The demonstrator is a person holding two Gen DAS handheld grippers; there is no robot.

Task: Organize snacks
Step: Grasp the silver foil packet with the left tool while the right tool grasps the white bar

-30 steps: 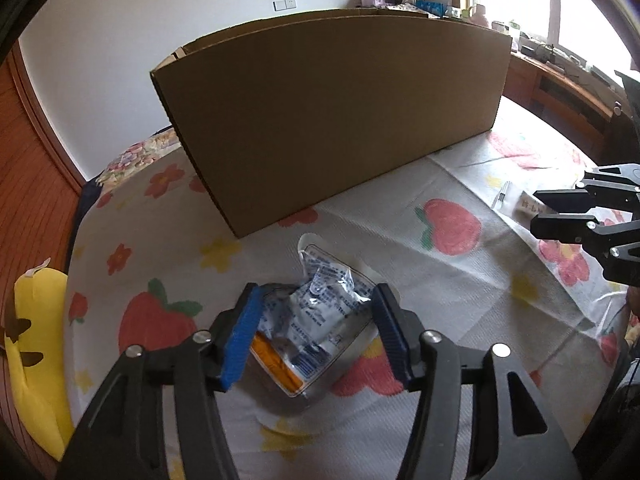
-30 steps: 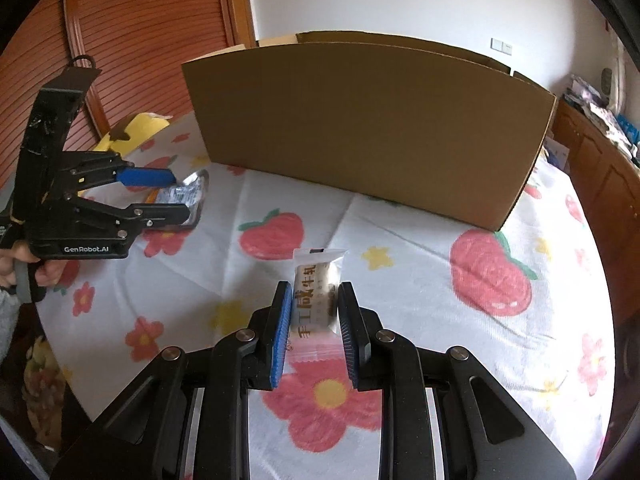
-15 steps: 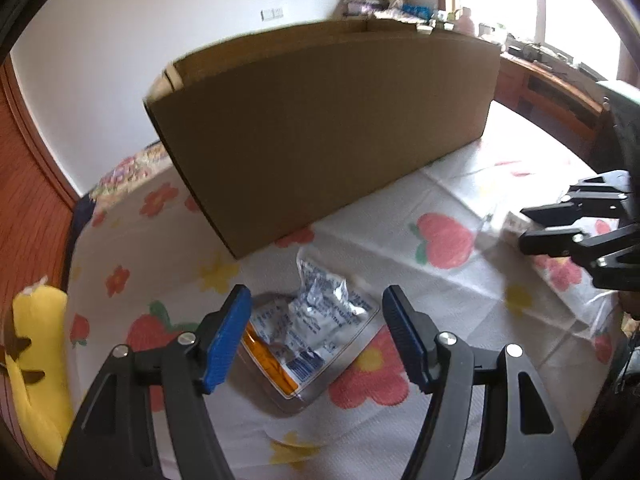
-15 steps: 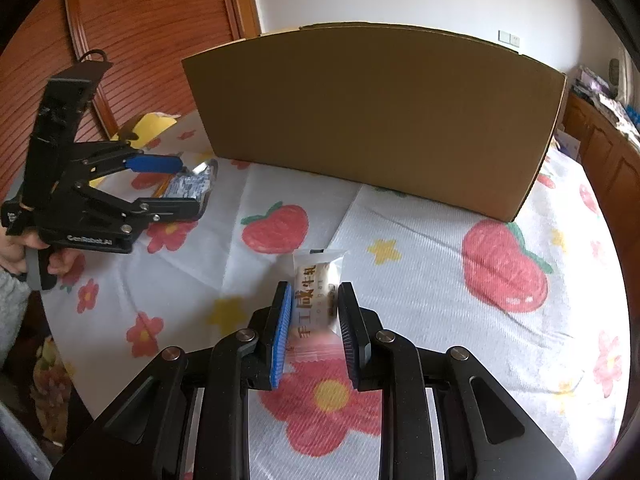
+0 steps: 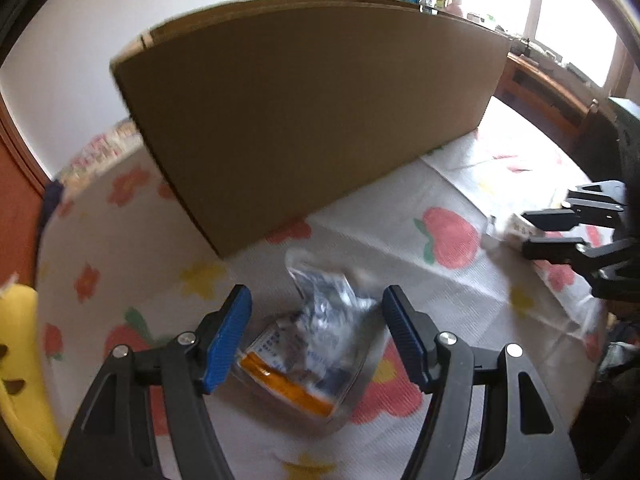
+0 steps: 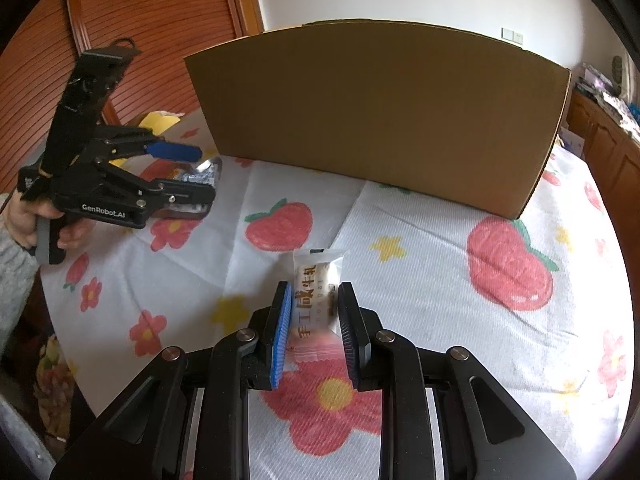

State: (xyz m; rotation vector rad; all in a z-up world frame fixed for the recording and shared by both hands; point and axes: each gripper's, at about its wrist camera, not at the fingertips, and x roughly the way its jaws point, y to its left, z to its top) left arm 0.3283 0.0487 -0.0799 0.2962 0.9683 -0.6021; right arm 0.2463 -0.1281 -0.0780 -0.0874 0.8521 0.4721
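Note:
A crinkled silver, blue and orange snack bag (image 5: 308,344) lies on the strawberry tablecloth (image 5: 400,280). My left gripper (image 5: 316,312) is open, its jaws standing wide on either side of the bag without touching it. It also shows in the right wrist view (image 6: 188,172) above that bag (image 6: 198,178). My right gripper (image 6: 313,316) is shut on a small white and pink snack packet (image 6: 316,292) and holds it just above the cloth. This packet shows at the right of the left wrist view (image 5: 516,228). A big cardboard box (image 6: 380,112) stands behind.
The box (image 5: 304,120) fills the far half of the table. A yellow plush toy (image 5: 20,360) sits at the left edge. Wooden cabinets (image 6: 608,140) and a windowsill stand to the right, a wooden door (image 6: 132,40) to the left.
My left gripper has opened off the silver bag and lifted a little; the bag stays on the cloth. My right gripper has kept its hold on the packet and raised slightly.

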